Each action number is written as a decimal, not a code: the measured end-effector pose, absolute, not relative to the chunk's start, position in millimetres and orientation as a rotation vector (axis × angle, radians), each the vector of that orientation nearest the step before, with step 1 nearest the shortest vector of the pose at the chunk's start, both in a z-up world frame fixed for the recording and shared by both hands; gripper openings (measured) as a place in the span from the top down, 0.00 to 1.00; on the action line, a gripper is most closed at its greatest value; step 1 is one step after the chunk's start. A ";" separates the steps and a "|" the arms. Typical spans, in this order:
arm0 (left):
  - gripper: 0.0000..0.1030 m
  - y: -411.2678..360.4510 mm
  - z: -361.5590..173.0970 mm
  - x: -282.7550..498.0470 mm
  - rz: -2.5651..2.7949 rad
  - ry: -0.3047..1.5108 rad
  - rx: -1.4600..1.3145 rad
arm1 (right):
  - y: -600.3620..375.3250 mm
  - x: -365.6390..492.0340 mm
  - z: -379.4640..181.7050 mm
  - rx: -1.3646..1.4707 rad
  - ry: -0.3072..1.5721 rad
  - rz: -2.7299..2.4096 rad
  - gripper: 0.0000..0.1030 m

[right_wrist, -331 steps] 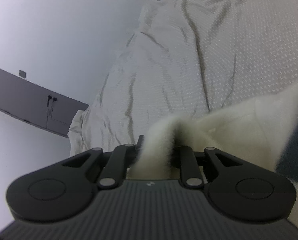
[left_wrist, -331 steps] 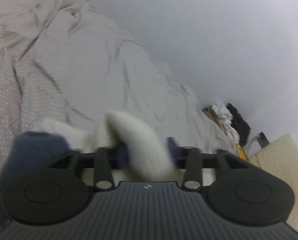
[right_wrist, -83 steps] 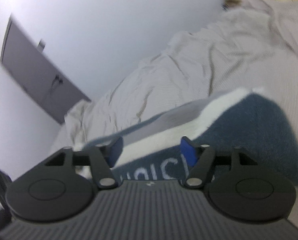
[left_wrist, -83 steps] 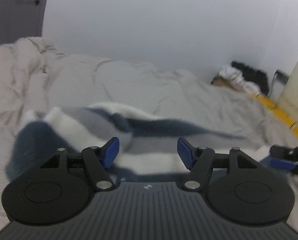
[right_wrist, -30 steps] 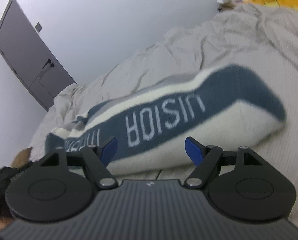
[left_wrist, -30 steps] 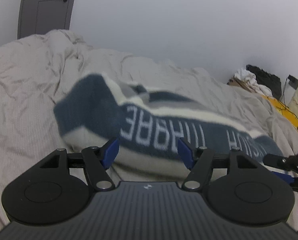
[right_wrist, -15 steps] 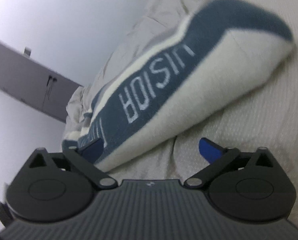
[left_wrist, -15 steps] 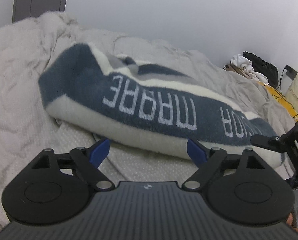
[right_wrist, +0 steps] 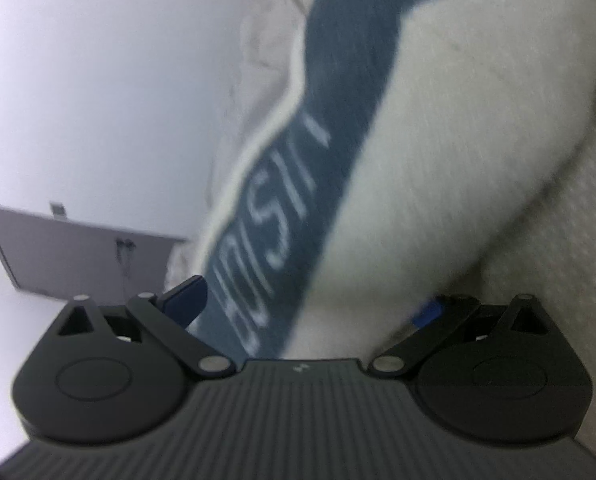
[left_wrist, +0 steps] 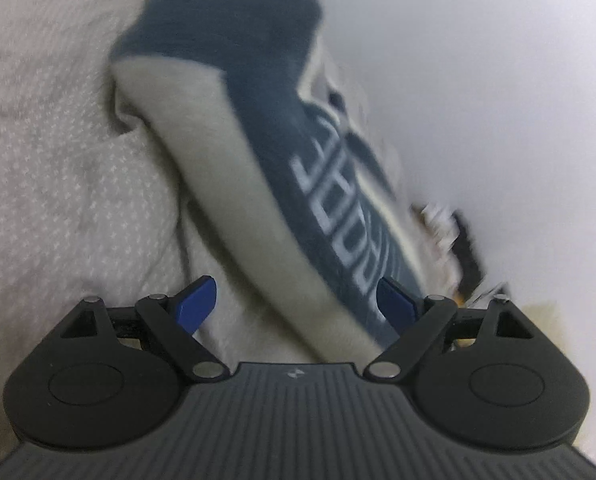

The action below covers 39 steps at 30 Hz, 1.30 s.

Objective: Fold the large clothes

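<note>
Item: folded sweater [left_wrist: 266, 184], blue-grey and cream, white lettering along the blue band. Lies as a thick folded bundle on the bed [left_wrist: 58, 152], which is covered in a pale dotted bedspread. In the right wrist view the sweater [right_wrist: 437, 140] fills most of the frame, cream side nearest the camera.

Left tongs [left_wrist: 296, 304]: spread wide, blue pads on either side of the bundle's near end, which sits in the gap between them; whether either pad touches the knit cannot be told. Half a second ago the same tongs stood back from the sweater with bare bedspread between the pads; the view has since tipped hard to one side and closed in, and the bundle now reaches right down to the tool body.

Right tongs [right_wrist: 309, 304]: spread wide, the folded end of the sweater between them. One pad shows dark at the blue band; the other is partly hidden behind the cream edge. Half a second ago the sweater lay further ahead and the gap held mostly bedspread; now the cloth is in the gap.

Surroundings: white wall [left_wrist: 497, 60]; grey door [right_wrist: 78, 256]; blurred heap of clothes [left_wrist: 449, 232] beyond the bed's far end. Both views are motion-blurred.
</note>
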<state>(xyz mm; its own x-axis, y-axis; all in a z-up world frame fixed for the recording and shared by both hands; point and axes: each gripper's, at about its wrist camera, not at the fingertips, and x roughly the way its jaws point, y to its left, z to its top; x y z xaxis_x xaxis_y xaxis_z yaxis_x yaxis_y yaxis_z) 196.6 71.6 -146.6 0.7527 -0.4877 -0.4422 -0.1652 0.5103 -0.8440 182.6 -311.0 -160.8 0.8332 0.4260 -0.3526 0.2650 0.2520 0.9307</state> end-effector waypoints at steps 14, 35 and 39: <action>0.08 102.3 -176.9 240.6 -0.162 0.665 -1.394 | -315.3 172.7 -168.7 1.360 0.603 0.117 0.00; 0.59 72.0 -127.7 260.8 -0.106 0.637 -0.976 | -335.6 179.5 -166.0 1.196 0.535 -0.063 0.43; 0.60 74.2 -123.1 255.8 -0.119 0.617 -0.962 | -330.7 176.9 -148.1 1.094 0.502 -0.040 0.51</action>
<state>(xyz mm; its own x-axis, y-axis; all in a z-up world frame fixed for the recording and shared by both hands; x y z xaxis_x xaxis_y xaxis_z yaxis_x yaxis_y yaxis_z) 255.8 74.2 -123.1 0.8232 -0.3600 -0.4390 -0.1715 0.5795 -0.7968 176.9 -330.7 -148.1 0.8877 0.2119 -0.4089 0.2745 0.4694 0.8392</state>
